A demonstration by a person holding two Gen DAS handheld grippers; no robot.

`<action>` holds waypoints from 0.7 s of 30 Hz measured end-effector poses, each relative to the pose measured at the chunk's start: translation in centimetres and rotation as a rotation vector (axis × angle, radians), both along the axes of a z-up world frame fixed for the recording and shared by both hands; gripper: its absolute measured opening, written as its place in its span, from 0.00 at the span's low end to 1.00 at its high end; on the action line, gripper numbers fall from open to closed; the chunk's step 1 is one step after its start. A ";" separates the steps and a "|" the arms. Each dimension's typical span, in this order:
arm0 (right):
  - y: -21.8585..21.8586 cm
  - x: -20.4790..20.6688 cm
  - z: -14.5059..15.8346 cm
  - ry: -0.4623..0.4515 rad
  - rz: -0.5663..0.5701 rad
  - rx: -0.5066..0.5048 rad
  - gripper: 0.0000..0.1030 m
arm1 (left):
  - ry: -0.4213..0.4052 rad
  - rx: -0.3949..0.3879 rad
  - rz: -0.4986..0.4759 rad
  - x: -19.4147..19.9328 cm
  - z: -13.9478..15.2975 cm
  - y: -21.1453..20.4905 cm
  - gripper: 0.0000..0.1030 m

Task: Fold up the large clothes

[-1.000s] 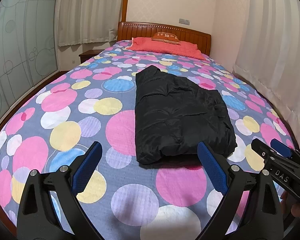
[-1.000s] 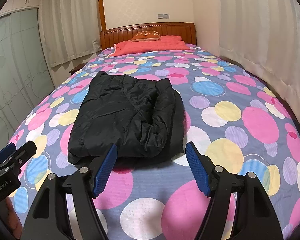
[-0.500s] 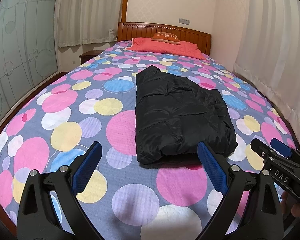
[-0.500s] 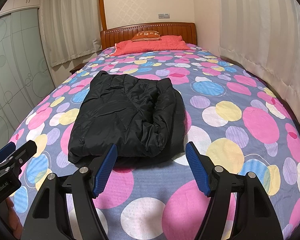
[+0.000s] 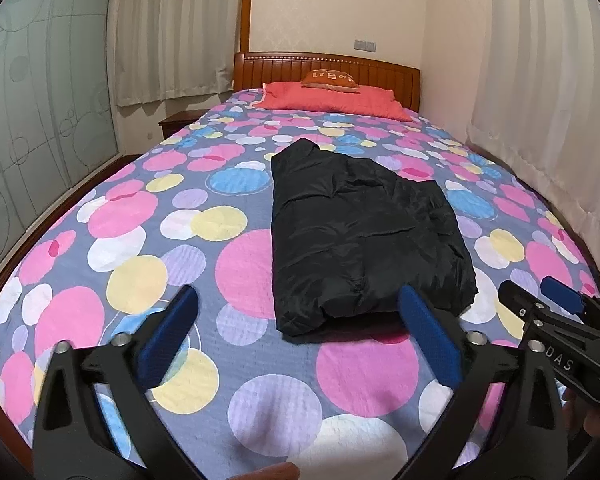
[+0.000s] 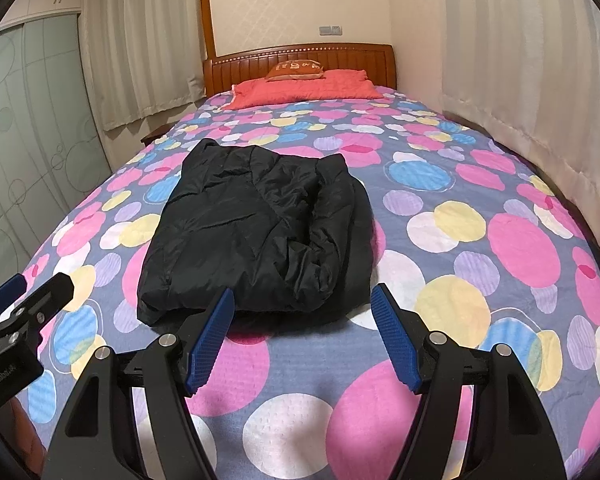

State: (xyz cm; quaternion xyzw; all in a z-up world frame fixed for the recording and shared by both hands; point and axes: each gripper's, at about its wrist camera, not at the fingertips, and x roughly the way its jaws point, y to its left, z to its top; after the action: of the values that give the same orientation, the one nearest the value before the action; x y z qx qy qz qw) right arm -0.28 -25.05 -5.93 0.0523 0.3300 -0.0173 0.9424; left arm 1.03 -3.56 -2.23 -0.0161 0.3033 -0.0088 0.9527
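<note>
- The bed [image 5: 100, 264] fills both views, covered by a grey spread printed with pink, yellow, blue, lilac and white circles.
- Pale curtains [image 6: 520, 80] hang along the right side, and more hang at the far left beside a frosted sliding door [image 5: 32, 120].
- A black padded jacket [image 5: 360, 236] lies folded into a thick rectangle near the middle of the bed, its near edge towards both grippers.
- A wooden headboard [image 6: 300, 56] stands at the far end, with a red pillow [image 5: 332, 100] and a small orange cushion [image 6: 296, 70] on top of it.
- The left gripper [image 5: 300, 328] hovers above the spread just short of the jacket, jaws wide apart and empty.
- The right gripper [image 6: 302, 332] hovers likewise, jaws spread and holding nothing.
</note>
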 end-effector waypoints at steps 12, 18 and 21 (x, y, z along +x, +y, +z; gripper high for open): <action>-0.4 0.4 -0.5 0.010 0.007 0.006 0.68 | -0.012 -0.055 0.037 0.0 -0.2 0.7 0.98; -0.6 0.6 -1.0 0.015 0.010 0.009 0.68 | 0.012 -0.044 0.040 0.4 -0.7 0.9 0.98; -0.8 0.7 -1.2 0.018 0.009 0.009 0.68 | -0.014 -0.003 0.061 0.6 -0.8 0.9 0.98</action>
State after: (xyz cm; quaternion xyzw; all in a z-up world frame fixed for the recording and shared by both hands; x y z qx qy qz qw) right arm 0.38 -25.85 -7.15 0.0551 0.3385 -0.0121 0.9393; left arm 1.67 -2.68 -3.05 -0.0266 0.2959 0.0197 0.9547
